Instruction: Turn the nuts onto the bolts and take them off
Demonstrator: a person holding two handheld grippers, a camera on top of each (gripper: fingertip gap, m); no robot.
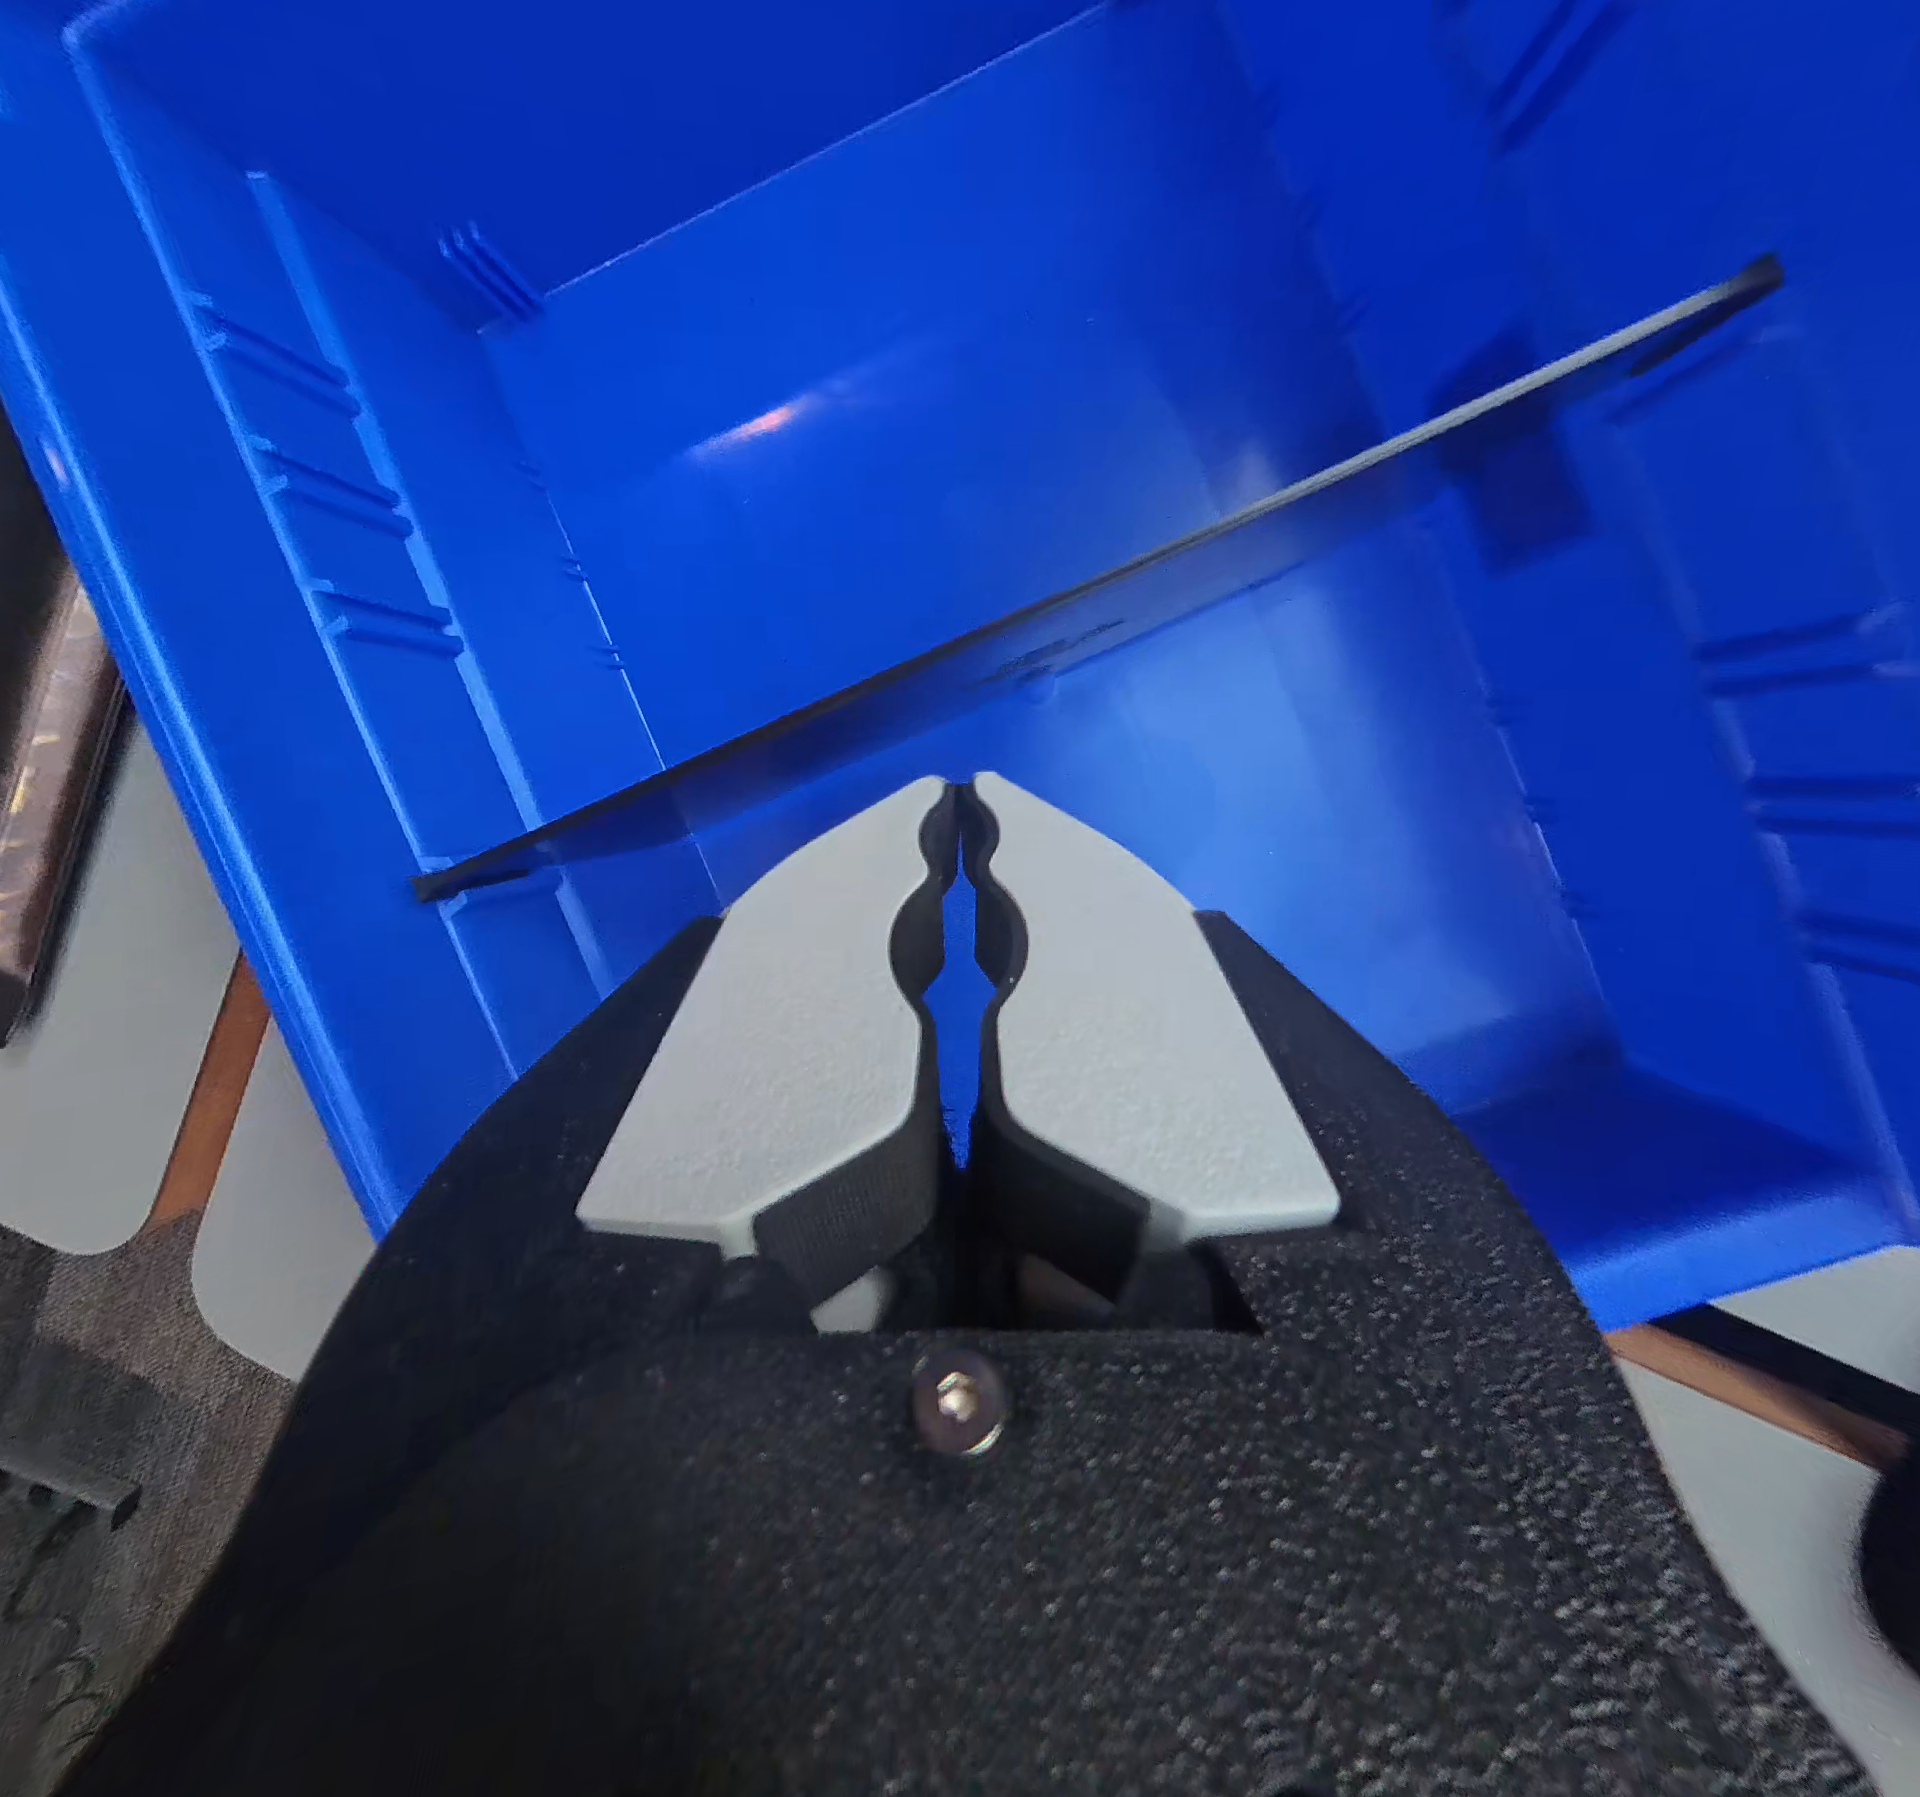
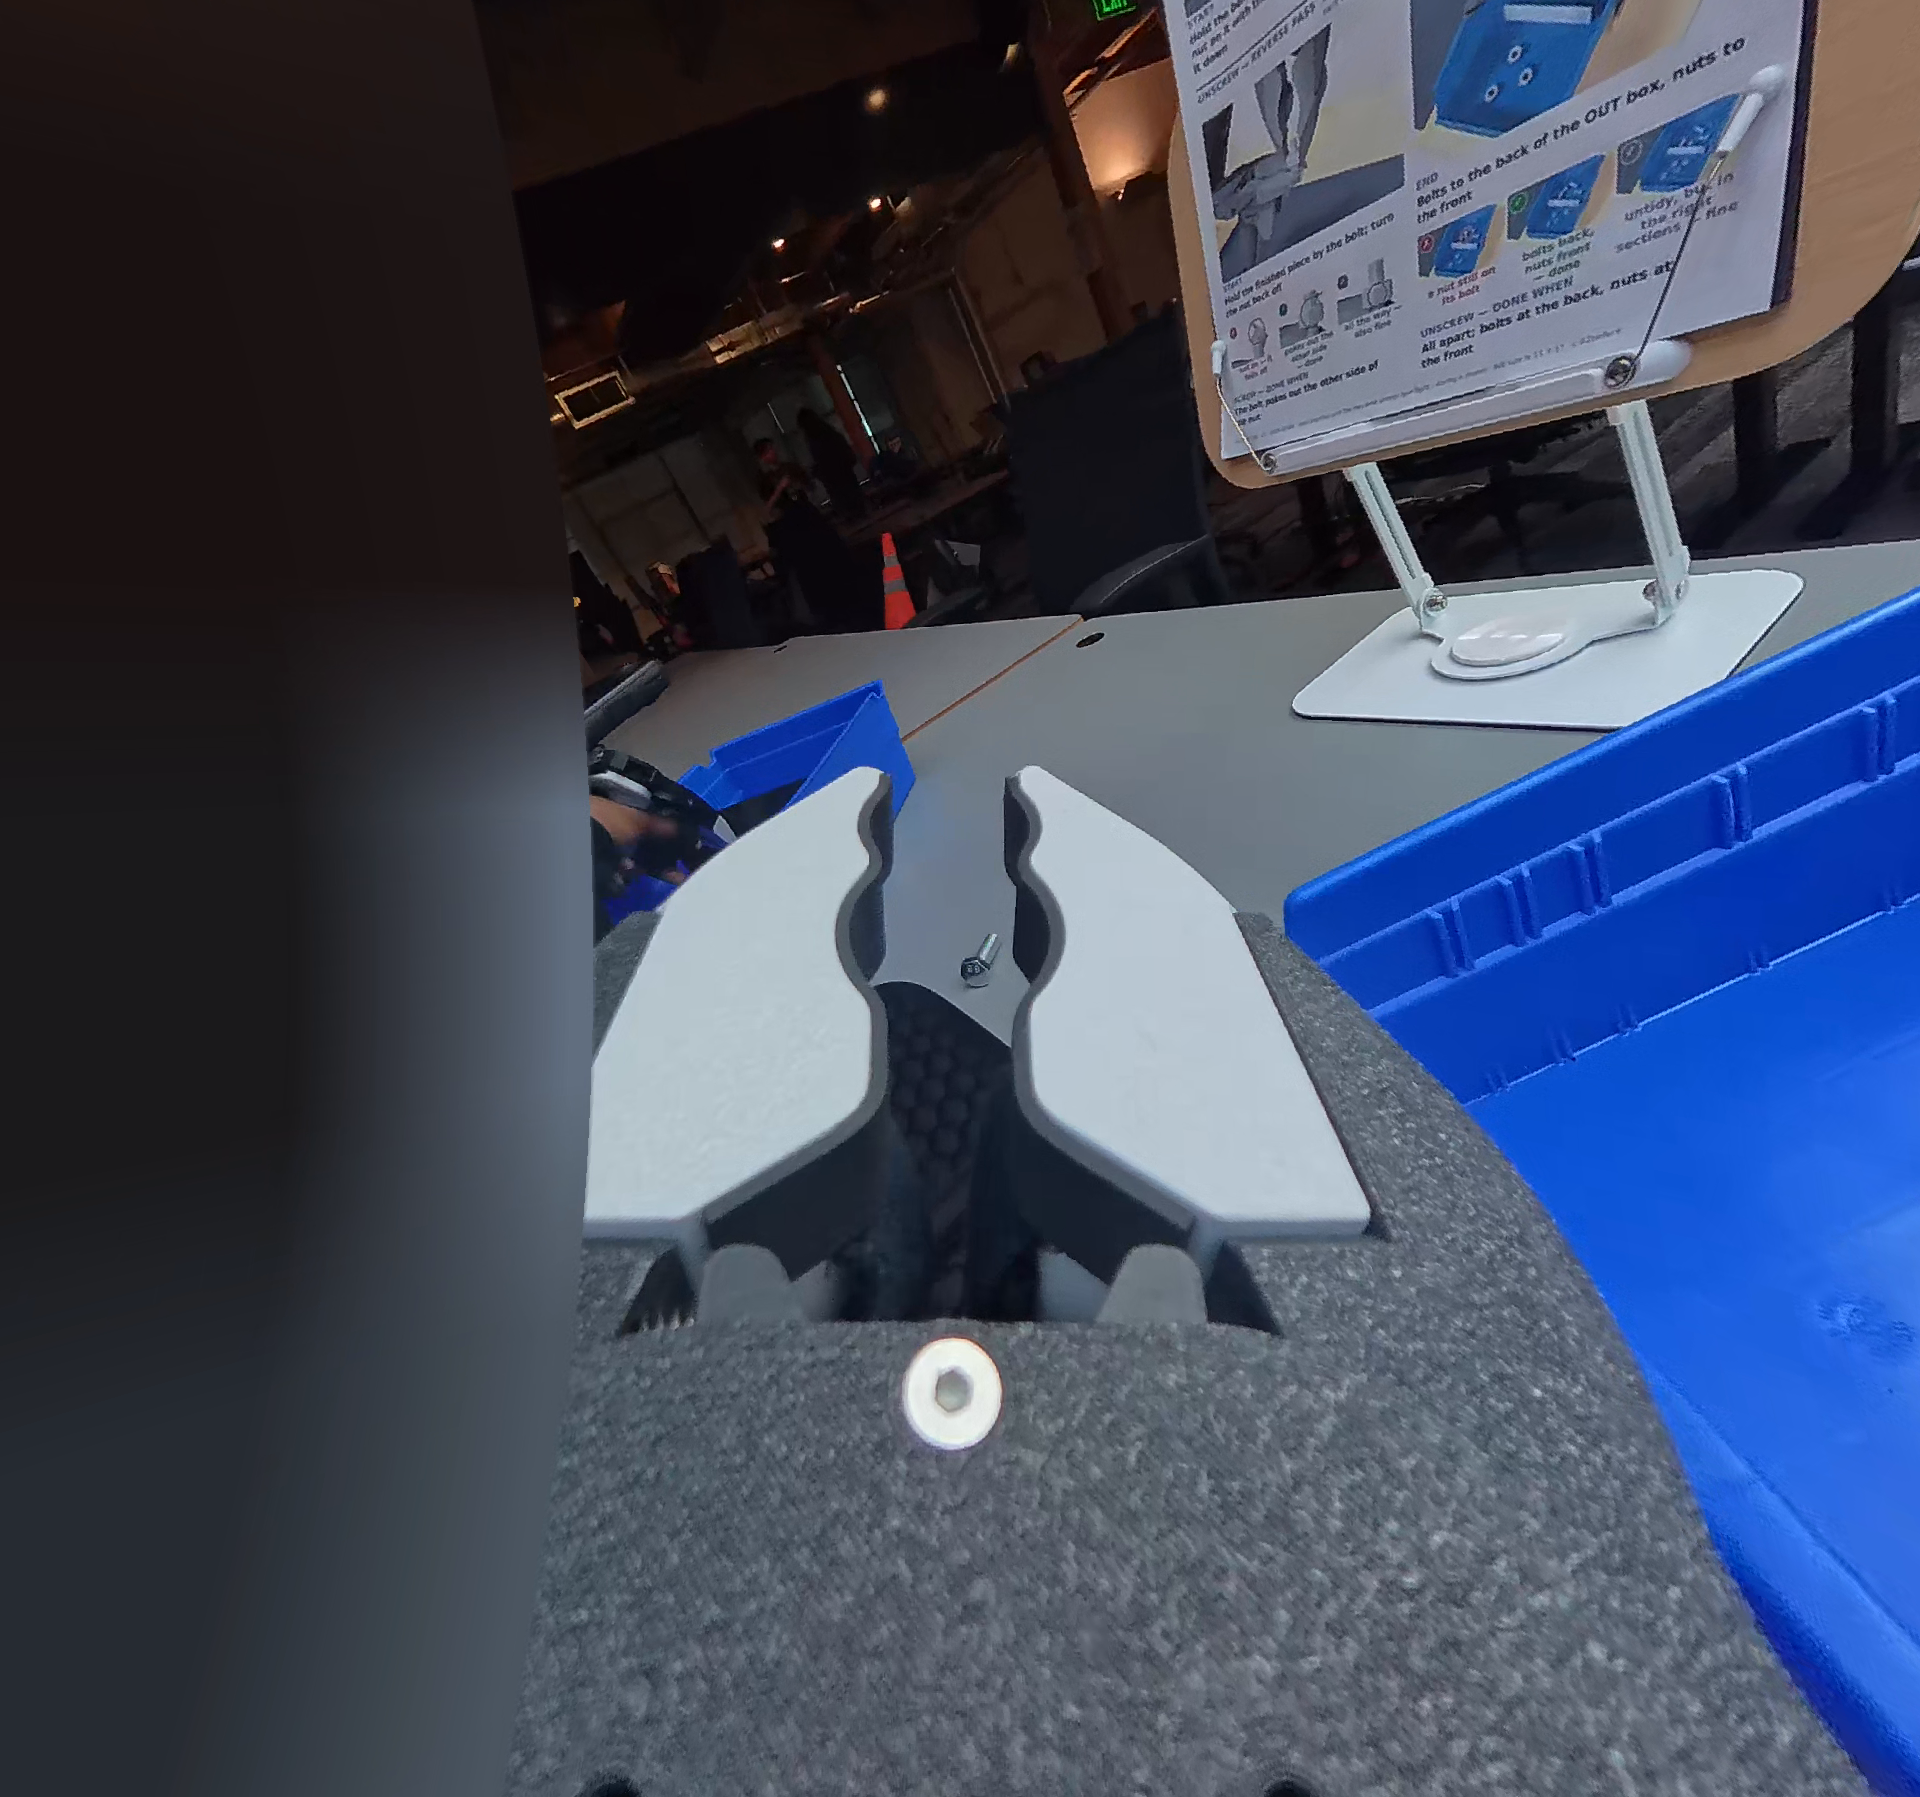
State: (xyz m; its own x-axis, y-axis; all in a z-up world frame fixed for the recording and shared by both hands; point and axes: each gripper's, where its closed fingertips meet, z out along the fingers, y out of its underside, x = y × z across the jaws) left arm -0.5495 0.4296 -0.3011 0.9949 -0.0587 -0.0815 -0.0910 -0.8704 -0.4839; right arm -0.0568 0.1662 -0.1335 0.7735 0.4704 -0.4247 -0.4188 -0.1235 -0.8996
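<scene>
My left gripper (image 1: 961, 793) is shut, its pads meeting with nothing between them. It hangs over an open blue bin (image 1: 312, 521) whose two sections are split by a thin black divider (image 1: 1091, 594); both sections show bare floor. My right gripper (image 2: 945, 802) is open above the grey table (image 2: 1195, 760). A small silver bolt (image 2: 980, 960) lies on the table, seen in the gap close to the right finger (image 2: 1122, 968), with no pad pressing on it. No nut shows in either view.
A large blue bin (image 2: 1662, 999) stands close on the right. A smaller blue bin (image 2: 800, 760) lies at the far left, with a hand and the other gripper (image 2: 634, 812) by it. A paper sheet on a white stand (image 2: 1558, 646) stands at the back right.
</scene>
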